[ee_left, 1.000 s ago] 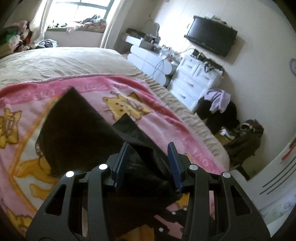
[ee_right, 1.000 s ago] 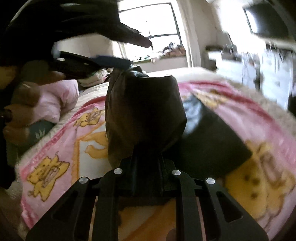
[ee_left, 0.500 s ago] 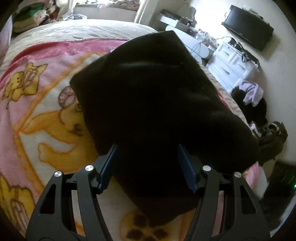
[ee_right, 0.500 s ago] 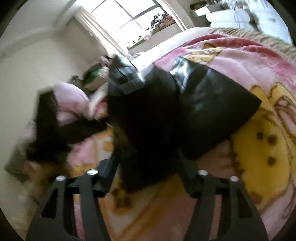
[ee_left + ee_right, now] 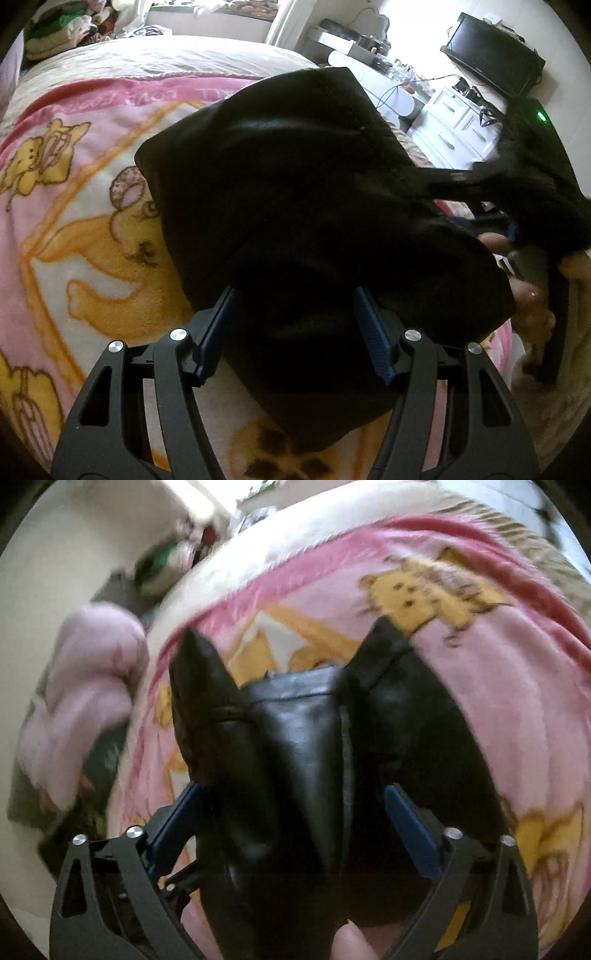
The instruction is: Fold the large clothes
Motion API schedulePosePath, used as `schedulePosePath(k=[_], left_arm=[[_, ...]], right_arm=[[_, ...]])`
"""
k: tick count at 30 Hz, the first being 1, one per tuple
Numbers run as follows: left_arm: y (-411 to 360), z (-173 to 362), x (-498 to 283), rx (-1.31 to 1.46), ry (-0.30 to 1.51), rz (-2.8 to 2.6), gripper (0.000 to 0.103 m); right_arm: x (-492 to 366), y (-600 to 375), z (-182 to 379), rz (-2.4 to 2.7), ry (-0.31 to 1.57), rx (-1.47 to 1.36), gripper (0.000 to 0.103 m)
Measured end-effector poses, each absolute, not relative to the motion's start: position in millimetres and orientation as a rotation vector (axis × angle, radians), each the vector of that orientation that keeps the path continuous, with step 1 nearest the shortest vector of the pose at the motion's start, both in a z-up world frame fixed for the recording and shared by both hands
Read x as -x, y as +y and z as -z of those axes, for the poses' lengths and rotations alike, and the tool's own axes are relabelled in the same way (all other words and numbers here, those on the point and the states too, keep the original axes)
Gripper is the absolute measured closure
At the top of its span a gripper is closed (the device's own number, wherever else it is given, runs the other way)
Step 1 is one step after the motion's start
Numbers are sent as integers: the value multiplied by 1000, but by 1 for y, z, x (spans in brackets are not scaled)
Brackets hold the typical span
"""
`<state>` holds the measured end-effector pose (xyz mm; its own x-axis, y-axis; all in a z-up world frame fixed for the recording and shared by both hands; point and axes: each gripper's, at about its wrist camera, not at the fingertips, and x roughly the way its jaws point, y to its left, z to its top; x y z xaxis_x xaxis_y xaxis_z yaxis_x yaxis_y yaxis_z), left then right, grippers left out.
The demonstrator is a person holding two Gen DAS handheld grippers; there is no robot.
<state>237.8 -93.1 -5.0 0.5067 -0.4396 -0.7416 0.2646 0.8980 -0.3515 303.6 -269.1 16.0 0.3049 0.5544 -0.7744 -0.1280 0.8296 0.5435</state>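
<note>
- The black garment (image 5: 295, 206) lies bunched in a thick mound on the pink cartoon blanket (image 5: 74, 229); it fills the middle of your left wrist view and runs down to the lower centre between the fingers.
- In your right wrist view the same garment (image 5: 306, 760) shows a shiny, leather-like surface, with two pointed flaps standing up at the upper left and upper right of the dark mass.
- Your left gripper (image 5: 295, 332) has its jaws apart. The blue pads (image 5: 214, 332) flank the near end of the garment; the cloth sits between them, but I cannot tell whether the pads press on it. These jaws opened wider a moment ago.
- Your right gripper (image 5: 295, 823) also has its jaws apart, with the garment between the blue pads (image 5: 410, 830). A gap shows beside the right-hand pad, so the cloth looks loose there. These jaws have just been closing a little after springing open.
- A fingertip (image 5: 351, 941) shows at the bottom centre of the right wrist view.
- At the right edge of the left wrist view your other hand (image 5: 524, 288) and its tool appear blurred, with a green light (image 5: 541, 117) above.
- The blanket covers a beige bed (image 5: 166, 55).
- White drawers (image 5: 458, 122) and a dark screen (image 5: 491, 70) sit in the upper right.
- A pink plush item (image 5: 85, 701) lies at the left of the right wrist view.
</note>
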Motion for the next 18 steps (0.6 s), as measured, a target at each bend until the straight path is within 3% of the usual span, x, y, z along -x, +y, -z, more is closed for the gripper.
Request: schedulePosePath(k=[1, 4, 6, 8, 10, 11, 13, 18], left_arm=[[-93, 4, -238, 194, 946, 420, 47], [-87, -3, -235, 216, 929, 438, 47], [-81, -14, -232, 235, 901, 446, 44], [-74, -27, -229, 245, 867, 441, 35], [-70, -31, -229, 266, 864, 446, 34], [-69, -30, -231, 287, 869, 450, 33], [-68, -25, -236, 310, 882, 451, 30], [-80, 5, -250, 346, 967, 470, 22]], right_arm=[[-301, -264, -22, -480, 1153, -417, 65], [-286, -253, -51, -501, 1039, -292, 86], [-273, -260, -77, -561, 963, -270, 88], [-266, -278, -92, -577, 915, -252, 88], [-272, -297, -95, -556, 900, -249, 89], [-274, -311, -91, -536, 898, -264, 90], [-279, -338, -73, -439, 903, -269, 103], [-298, -381, -22, -321, 1001, -327, 103]])
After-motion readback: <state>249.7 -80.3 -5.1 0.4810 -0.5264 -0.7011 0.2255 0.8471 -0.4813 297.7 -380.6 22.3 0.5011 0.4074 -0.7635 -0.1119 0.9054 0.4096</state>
